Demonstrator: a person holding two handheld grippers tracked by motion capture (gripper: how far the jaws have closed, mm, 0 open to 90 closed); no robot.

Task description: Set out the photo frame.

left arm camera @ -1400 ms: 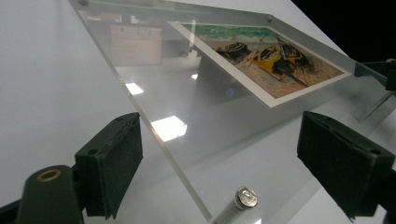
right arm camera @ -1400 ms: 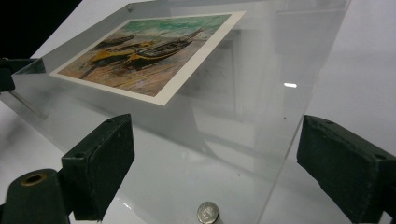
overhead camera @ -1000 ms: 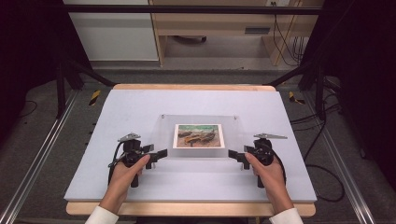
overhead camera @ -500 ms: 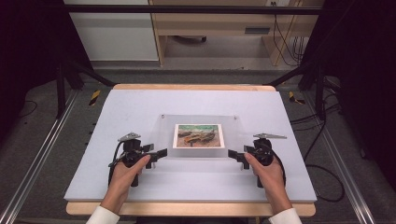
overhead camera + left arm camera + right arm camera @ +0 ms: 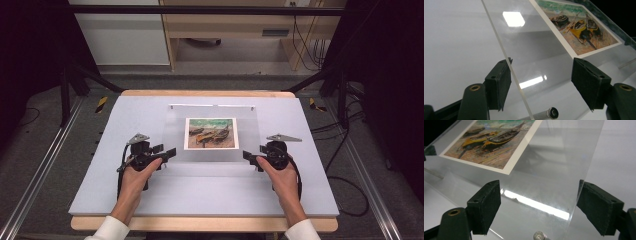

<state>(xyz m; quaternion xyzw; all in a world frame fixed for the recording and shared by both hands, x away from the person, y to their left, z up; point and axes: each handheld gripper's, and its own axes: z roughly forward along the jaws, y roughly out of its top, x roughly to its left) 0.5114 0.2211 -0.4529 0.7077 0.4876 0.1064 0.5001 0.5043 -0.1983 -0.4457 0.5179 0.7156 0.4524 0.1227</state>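
A clear acrylic sheet [image 5: 215, 159] lies in the middle of the white table over a picture of beached boats [image 5: 210, 133]. My left gripper [image 5: 167, 151] is at the sheet's near left corner and my right gripper [image 5: 248, 156] at its near right corner. In the left gripper view the sheet's edge [image 5: 506, 62] runs between the open jaws [image 5: 544, 82], right beside one pad. In the right gripper view the sheet [image 5: 554, 170] lies between the jaws [image 5: 539, 205], and its edge meets one pad. Both pairs of jaws have just been closing. A small metal standoff [image 5: 552, 113] sits under each corner.
The white board [image 5: 125, 120] rests on a wooden tabletop [image 5: 200, 223]. Yellow-black clamps [image 5: 101, 103] sit on the floor at both far corners. Cables [image 5: 345, 180] trail to the right. Metal rails [image 5: 35, 180] flank the table.
Both hands and the sheet stay in place. The left gripper's jaws look slightly narrower than before.
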